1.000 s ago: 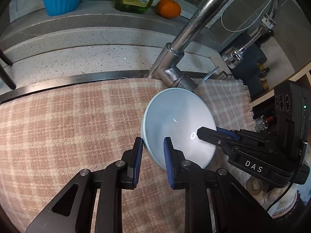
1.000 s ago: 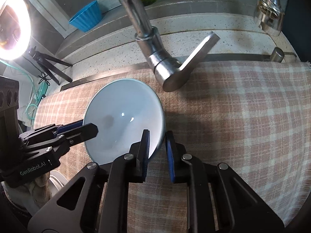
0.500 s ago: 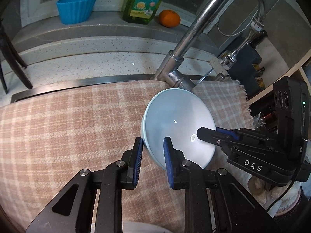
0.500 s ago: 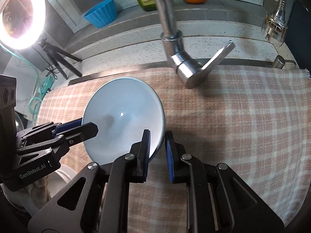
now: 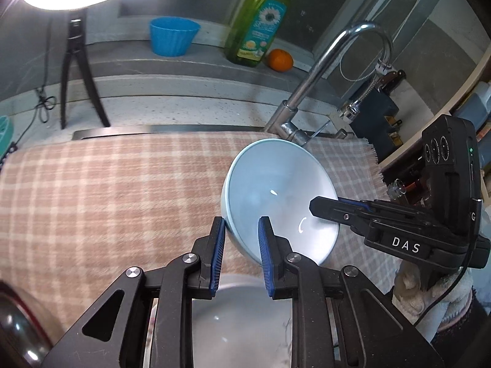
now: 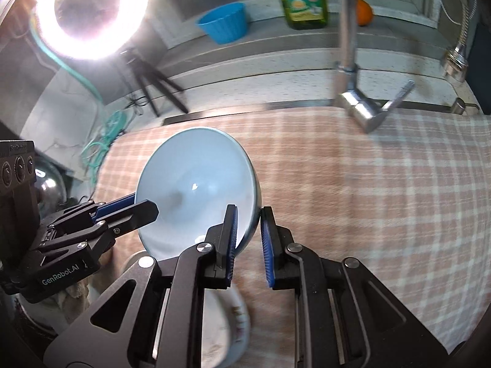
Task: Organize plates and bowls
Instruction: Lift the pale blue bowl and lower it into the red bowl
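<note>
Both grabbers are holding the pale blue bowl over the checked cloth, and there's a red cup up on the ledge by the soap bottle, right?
Nearly. The cup on the ledge is blue, not red, as the left wrist view shows.

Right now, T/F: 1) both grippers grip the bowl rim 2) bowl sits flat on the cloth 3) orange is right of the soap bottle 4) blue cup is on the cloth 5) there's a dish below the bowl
1) Both grippers grip the bowl rim. True: the left gripper and the right gripper each pinch an edge of the bowl.
2) Bowl sits flat on the cloth. False: it is tilted and held above the cloth.
3) Orange is right of the soap bottle. True: the orange sits beside the bottle.
4) Blue cup is on the cloth. False: the cup stands on the back ledge.
5) A dish lies below the bowl. True: a pale dish shows under the grippers.
</note>
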The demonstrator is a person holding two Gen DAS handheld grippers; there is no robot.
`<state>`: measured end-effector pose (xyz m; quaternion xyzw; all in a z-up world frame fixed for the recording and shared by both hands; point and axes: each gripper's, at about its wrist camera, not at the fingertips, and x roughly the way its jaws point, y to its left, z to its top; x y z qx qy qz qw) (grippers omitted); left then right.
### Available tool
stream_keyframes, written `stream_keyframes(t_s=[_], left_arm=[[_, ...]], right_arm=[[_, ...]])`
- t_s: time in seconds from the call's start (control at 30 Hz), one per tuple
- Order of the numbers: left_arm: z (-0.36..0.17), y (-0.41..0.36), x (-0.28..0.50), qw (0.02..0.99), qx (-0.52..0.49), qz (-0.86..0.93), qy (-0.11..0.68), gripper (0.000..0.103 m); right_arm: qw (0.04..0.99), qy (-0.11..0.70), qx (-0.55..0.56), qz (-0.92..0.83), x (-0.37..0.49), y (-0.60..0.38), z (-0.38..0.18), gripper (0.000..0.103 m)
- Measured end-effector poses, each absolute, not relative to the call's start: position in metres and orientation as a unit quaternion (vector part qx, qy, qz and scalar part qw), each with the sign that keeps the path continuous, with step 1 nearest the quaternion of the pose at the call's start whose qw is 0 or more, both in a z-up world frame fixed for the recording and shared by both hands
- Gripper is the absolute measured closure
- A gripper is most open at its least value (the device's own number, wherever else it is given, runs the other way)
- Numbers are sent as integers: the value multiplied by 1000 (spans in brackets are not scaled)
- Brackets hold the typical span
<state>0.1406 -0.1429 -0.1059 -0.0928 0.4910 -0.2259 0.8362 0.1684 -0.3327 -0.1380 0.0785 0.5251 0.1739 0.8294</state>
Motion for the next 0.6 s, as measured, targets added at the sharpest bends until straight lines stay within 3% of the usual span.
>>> stream_keyframes(t_s=[0.6], left_arm=[[-90, -7, 68, 854, -155, -164, 469, 83]], right_arm=[[811, 520, 42, 264, 116, -192, -119, 87]])
